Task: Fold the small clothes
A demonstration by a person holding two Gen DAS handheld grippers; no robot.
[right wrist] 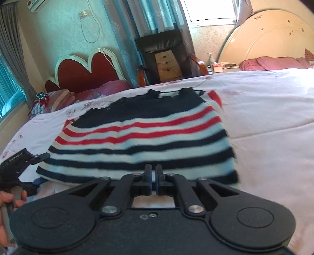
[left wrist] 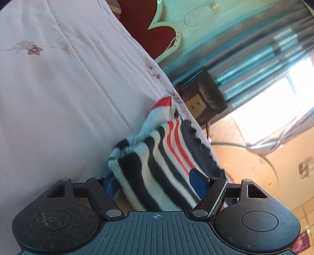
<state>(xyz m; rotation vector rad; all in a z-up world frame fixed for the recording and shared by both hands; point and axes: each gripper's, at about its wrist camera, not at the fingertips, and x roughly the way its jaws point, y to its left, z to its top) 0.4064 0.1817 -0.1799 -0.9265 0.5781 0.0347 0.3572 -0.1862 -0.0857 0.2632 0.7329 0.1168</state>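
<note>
The left gripper (left wrist: 157, 181) has its blue fingers (left wrist: 198, 181) spread apart around the striped sweater (right wrist: 141, 137). The right gripper (right wrist: 153, 176) has its fingers nearly together at the sweater's near edge. The sweater lies mid-frame on a white flowered bed (right wrist: 274, 127). Behind stand a red headboard (right wrist: 82, 70) and teal curtains (right wrist: 149, 15).

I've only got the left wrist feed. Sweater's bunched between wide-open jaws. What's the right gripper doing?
Observer: The right gripper sits at the near hem of the striped sweater; its jaws are nearly together.
Operator: How does the sweater lie overall?
Observer: Mostly flat on the white bedspread, navy neckline away from the right camera.
Operator: Where's my left gripper from there?
Observer: The left gripper is at the sweater's near-left corner, seen from the right wrist.
</note>
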